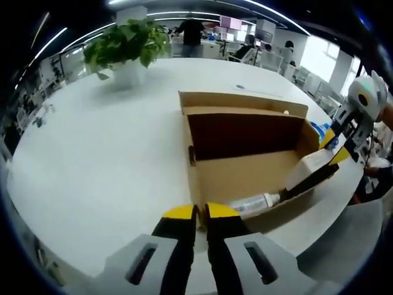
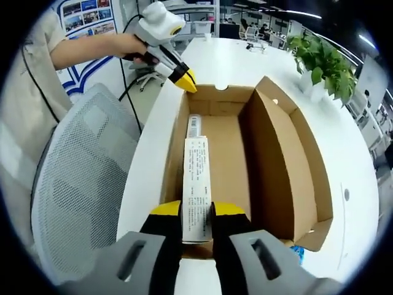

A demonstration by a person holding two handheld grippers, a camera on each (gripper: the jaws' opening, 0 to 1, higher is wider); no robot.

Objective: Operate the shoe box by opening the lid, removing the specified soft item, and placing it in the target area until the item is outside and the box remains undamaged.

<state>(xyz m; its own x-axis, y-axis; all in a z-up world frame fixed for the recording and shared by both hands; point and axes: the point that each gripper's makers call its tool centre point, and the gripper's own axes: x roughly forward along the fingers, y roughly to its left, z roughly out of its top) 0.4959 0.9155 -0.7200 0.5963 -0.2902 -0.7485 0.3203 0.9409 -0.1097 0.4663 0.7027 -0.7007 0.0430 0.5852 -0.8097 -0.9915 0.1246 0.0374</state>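
An open brown cardboard shoe box (image 1: 245, 101) (image 2: 279, 153) lies on the white table (image 1: 92, 160), its flap standing upright along one long side. My left gripper (image 1: 200, 212) (image 2: 186, 82) is shut on the rim of one short end wall. At the opposite end my right gripper (image 2: 198, 212) (image 1: 333, 146) is shut on a white printed soft tube (image 2: 196, 175) (image 1: 305, 170). The tube slants down inside the box beside a long wall, with its clear cap end (image 1: 255, 203) near the left gripper's end.
A potted green plant (image 1: 126, 43) (image 2: 322, 58) stands farther along the table. A grey mesh chair (image 2: 80, 178) sits beside the table edge near the box. A person's hand and sleeve (image 2: 92, 49) hold the left gripper. A blue item (image 2: 298, 252) lies behind the flap.
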